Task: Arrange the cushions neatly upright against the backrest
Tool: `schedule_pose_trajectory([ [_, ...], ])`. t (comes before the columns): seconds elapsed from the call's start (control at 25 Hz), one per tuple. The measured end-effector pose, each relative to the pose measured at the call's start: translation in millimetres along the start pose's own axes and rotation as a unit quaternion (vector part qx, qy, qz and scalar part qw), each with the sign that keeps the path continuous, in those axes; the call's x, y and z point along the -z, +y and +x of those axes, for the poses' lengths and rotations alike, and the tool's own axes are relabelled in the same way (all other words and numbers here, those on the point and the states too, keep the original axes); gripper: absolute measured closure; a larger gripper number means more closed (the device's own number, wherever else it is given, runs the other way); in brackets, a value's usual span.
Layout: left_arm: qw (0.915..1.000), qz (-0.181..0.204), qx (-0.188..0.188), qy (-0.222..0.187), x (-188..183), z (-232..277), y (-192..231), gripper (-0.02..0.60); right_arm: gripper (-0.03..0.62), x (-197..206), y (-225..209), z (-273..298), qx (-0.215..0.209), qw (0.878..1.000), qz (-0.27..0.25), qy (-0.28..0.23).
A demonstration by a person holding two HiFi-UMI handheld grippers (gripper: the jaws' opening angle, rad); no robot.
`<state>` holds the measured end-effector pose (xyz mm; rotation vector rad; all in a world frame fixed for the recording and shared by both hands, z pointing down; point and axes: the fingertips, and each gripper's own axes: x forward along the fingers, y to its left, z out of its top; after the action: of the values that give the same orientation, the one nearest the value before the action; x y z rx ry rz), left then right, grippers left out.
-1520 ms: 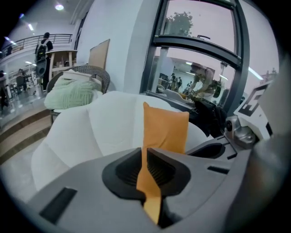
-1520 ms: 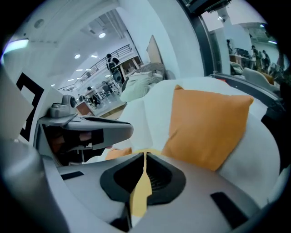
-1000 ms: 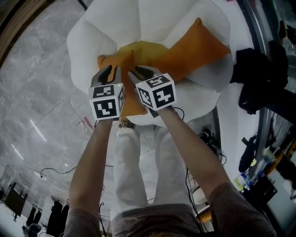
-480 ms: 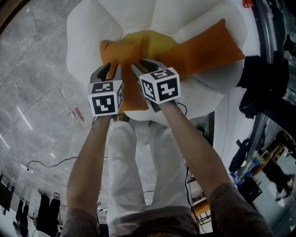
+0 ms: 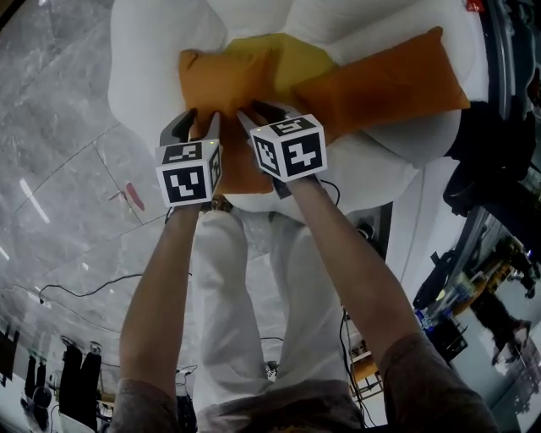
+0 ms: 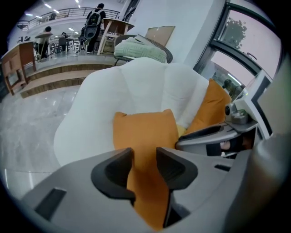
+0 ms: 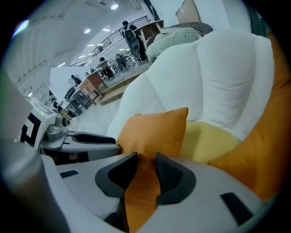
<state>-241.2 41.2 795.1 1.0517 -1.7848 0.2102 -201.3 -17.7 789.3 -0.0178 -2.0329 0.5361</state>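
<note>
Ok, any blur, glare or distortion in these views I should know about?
Head view: dim overall, bent at the rim, near cushion sharp. Left gripper view: bright, window washed pale, dark corners. Right gripper view: strong curve, ceiling lights flaring, near cushion crisp.

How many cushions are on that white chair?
3: an orange cushion at the left of the chair, a yellow cushion in the middle, a second orange cushion on the right. More could be hidden underneath.

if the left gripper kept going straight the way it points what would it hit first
The near orange cushion: its edge already lies between the left gripper's jaws, which have just been opening. Pushing on would likely press it toward the white chair behind.
</note>
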Motion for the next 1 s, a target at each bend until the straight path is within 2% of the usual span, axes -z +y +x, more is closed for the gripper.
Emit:
schedule_pose_trajectory([
  [0.36, 0.9999, -0.002, 0.0, 0.012, 2.9, 2.6, -0.1, 0.419, 0.477, 2.3, -1.0, 3.5, 0.004, 1.0, 0.004, 0.016],
  [0.48, 0.9998, -0.008, 0.0, 0.017, 2.7, 4.9, -1.7, 0.467, 0.485, 2.2, -2.5, 5.4, 0.013, 1.0, -0.006, 0.021],
  [0.64, 0.9985, -0.044, 0.018, 0.028, 6.2, 4.7, -2.3, 0.565, 0.563, 5.3, 2.3, 3.6, 0.018, 0.999, -0.033, 0.021],
  [0.76, 0.9977, -0.056, 0.026, 0.03, 6.4, 2.4, -5.3, 0.571, 0.568, 7.7, 2.5, 0.7, 0.015, 0.999, -0.028, 0.015],
  [1.0, 0.9987, -0.032, 0.021, 0.032, -6.5, -3.1, -21.4, 0.571, 0.568, 4.4, -6.0, -13.1, 0.019, 1.0, -0.011, 0.012],
])
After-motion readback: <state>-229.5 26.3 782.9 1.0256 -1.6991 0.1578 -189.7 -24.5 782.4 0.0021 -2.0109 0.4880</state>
